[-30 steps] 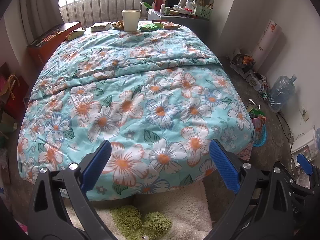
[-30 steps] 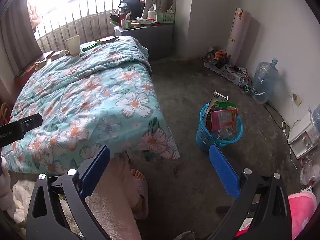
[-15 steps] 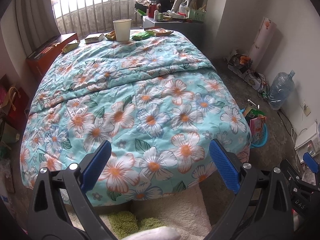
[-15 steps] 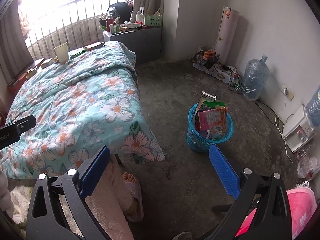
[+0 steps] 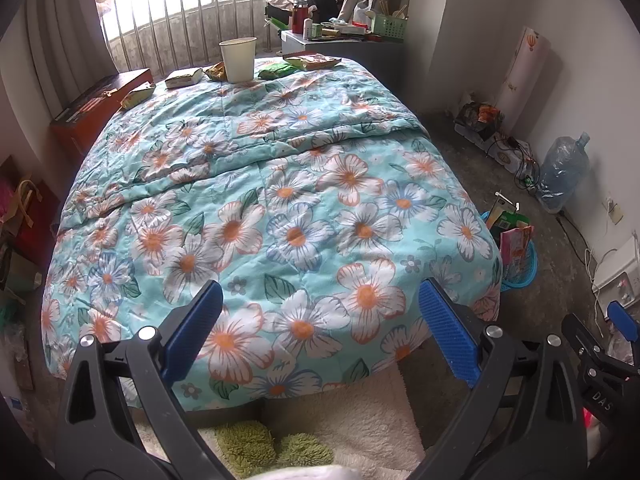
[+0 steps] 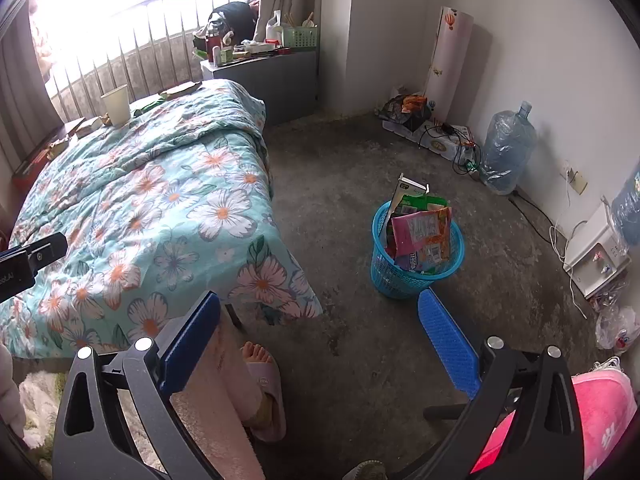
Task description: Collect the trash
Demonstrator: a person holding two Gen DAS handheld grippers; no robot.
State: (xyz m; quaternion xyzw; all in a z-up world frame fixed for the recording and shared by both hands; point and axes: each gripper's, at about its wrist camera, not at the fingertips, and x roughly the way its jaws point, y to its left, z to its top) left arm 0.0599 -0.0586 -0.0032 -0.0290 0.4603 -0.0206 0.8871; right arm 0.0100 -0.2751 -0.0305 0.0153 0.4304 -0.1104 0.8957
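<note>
A white paper cup (image 5: 238, 59) stands at the far end of the floral bed (image 5: 280, 216), among several snack wrappers such as a green one (image 5: 276, 70) and a yellow one (image 5: 138, 95). A blue trash basket (image 6: 416, 256) full of wrappers stands on the floor right of the bed; its edge shows in the left wrist view (image 5: 520, 256). My left gripper (image 5: 320, 332) is open and empty over the bed's foot. My right gripper (image 6: 320, 336) is open and empty above the floor, short of the basket. The cup also shows in the right wrist view (image 6: 117, 105).
A grey cabinet (image 6: 264, 76) with clutter stands past the bed. Water jug (image 6: 506, 152), cables and boxes line the right wall. A person's sandalled foot (image 6: 260, 380) and a white rug (image 5: 360, 420) are at the bed's foot. A red box (image 5: 100, 104) lies left.
Both grippers have drawn back and risen a little, so more of the bed and floor shows. Both stay open and empty.
</note>
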